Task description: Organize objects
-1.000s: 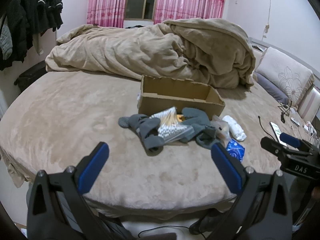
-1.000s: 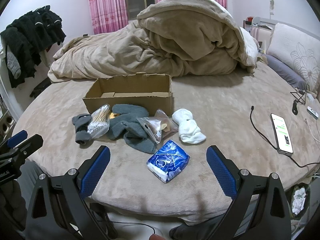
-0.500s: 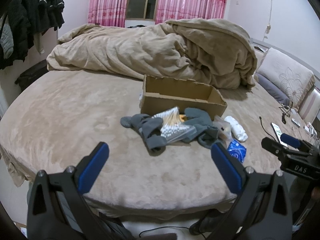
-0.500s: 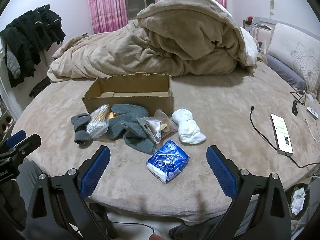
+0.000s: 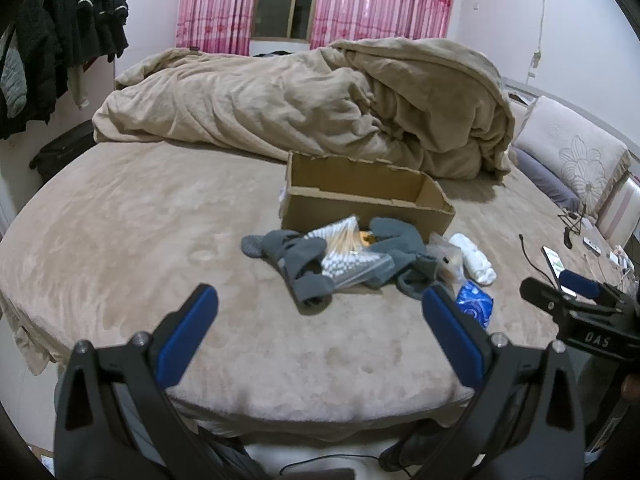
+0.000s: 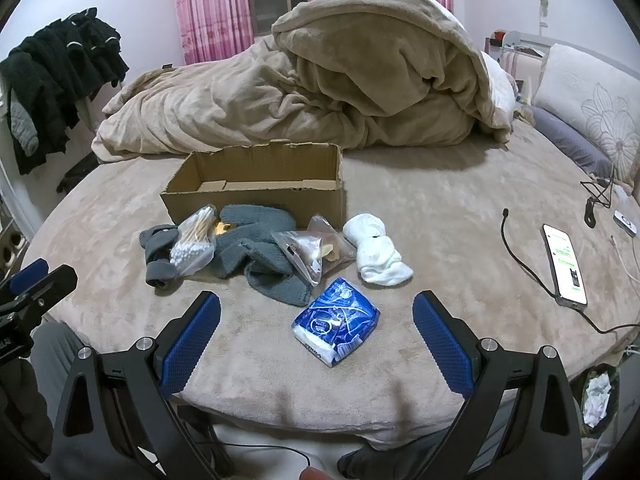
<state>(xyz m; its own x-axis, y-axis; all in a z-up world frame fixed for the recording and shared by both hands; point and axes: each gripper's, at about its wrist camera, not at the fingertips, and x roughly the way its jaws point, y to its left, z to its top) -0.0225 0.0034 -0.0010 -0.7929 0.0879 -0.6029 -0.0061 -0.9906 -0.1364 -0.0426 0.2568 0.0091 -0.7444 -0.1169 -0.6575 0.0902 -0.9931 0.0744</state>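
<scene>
An open cardboard box (image 6: 256, 196) (image 5: 364, 208) sits on the round bed. In front of it lie grey socks (image 6: 256, 248) (image 5: 304, 264), a bag of cotton swabs (image 6: 194, 240) (image 5: 348, 252), a clear plastic bag (image 6: 312, 248), a white sock bundle (image 6: 378, 252) (image 5: 474, 258) and a blue packet (image 6: 336, 326) (image 5: 474, 306). My left gripper (image 5: 320, 320) is open and empty, near the bed's front edge, short of the grey socks. My right gripper (image 6: 316, 324) is open and empty, its fingers either side of the blue packet, held back from it.
A crumpled beige duvet (image 6: 320, 92) fills the back of the bed. A phone (image 6: 564, 264) with cables lies at the right. Pillows (image 6: 592, 96) stand at the far right. Dark clothes (image 6: 52, 80) hang at the left. Pink curtains (image 5: 316, 0) cover the window.
Both views have shifted only slightly; the left gripper has drifted a little, so the box and pile sit slightly further right. Nothing has been taken hold of.
</scene>
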